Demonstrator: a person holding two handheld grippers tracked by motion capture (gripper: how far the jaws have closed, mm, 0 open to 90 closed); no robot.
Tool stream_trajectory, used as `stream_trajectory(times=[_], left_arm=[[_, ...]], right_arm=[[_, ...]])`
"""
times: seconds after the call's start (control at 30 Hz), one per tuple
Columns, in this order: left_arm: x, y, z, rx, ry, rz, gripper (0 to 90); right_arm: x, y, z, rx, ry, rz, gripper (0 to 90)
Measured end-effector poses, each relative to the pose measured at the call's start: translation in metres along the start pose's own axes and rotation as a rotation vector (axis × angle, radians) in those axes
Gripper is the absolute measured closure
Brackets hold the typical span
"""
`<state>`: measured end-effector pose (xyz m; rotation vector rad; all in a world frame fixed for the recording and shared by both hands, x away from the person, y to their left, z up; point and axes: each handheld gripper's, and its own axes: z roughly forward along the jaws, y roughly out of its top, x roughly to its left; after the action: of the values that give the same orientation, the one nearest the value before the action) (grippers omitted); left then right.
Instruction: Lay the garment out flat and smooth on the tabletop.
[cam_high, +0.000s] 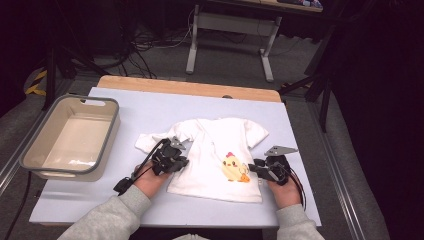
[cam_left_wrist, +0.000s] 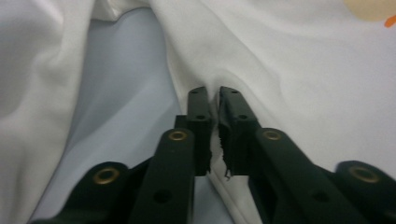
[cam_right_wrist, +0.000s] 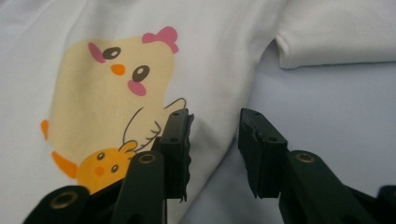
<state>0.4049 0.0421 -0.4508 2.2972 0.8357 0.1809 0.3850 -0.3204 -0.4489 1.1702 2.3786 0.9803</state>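
The T-shirt (cam_high: 215, 150) is showing as soft, matt white cloth, creasing finely, with a smooth flat chick print (cam_right_wrist: 107, 107) lying on its weave. The table cover (cam_high: 150, 107) is presenting a smooth, matt pale-blue sheet over a bare wood edge (cam_high: 190, 88), while the grey bin (cam_high: 70, 137) is reflecting light as glossy plastic. The left gripper (cam_left_wrist: 212, 100) is displaying matt black plastic with brass-coloured metal rivets.

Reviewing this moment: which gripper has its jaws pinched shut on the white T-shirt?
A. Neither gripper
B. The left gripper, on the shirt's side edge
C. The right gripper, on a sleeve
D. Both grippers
B: in the left gripper view, the left gripper pinches a fold of the T-shirt between nearly touching jaws, while the right gripper stands open astride the shirt's other edge.
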Motion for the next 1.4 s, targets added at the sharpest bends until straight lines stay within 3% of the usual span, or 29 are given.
stream_trajectory(times=[0.1,0.17,0.37,0.53,0.77,0.83,0.9,0.93,1.03,1.23,1.37,1.4], left_arm=[[-0.002,0.000,0.000,0.011,0.007,0.027,88.2],[-0.003,0.000,-0.003,0.020,0.000,0.026,88.7],[-0.008,-0.010,-0.023,0.034,-0.022,0.040,89.0],[-0.013,-0.022,-0.038,0.041,-0.071,0.033,88.9],[-0.027,-0.028,-0.042,0.094,-0.121,0.071,88.6],[-0.029,-0.029,-0.043,0.104,-0.130,0.062,88.0],[-0.027,-0.029,-0.045,0.078,-0.133,0.080,85.9],[-0.025,-0.028,-0.046,0.059,-0.146,0.071,82.0],[-0.022,-0.026,-0.048,0.007,-0.121,0.069,62.3],[-0.015,-0.021,-0.050,-0.088,-0.098,0.040,48.3],[-0.012,-0.020,-0.054,-0.155,-0.068,0.029,40.6],[-0.011,-0.020,-0.056,-0.160,-0.064,0.026,40.3]], right_arm=[[-0.001,0.003,0.002,0.006,0.016,0.009,81.6],[0.000,0.003,0.002,0.014,0.027,0.012,85.6],[0.006,0.000,-0.014,0.017,0.055,0.008,86.6],[0.010,-0.011,-0.031,0.031,0.088,0.024,86.6],[0.019,-0.024,-0.046,0.059,0.120,0.033,86.5],[0.021,-0.025,-0.048,0.066,0.130,0.029,86.1],[0.022,-0.025,-0.049,0.060,0.133,0.023,82.5],[0.022,-0.025,-0.050,0.053,0.139,0.019,77.7],[0.017,-0.022,-0.052,0.012,0.120,0.036,63.7],[-0.006,-0.012,-0.050,-0.068,0.030,0.109,46.5],[-0.021,-0.006,-0.041,-0.093,0.008,0.155,40.3],[-0.026,-0.004,-0.038,-0.091,0.001,0.165,34.3]])
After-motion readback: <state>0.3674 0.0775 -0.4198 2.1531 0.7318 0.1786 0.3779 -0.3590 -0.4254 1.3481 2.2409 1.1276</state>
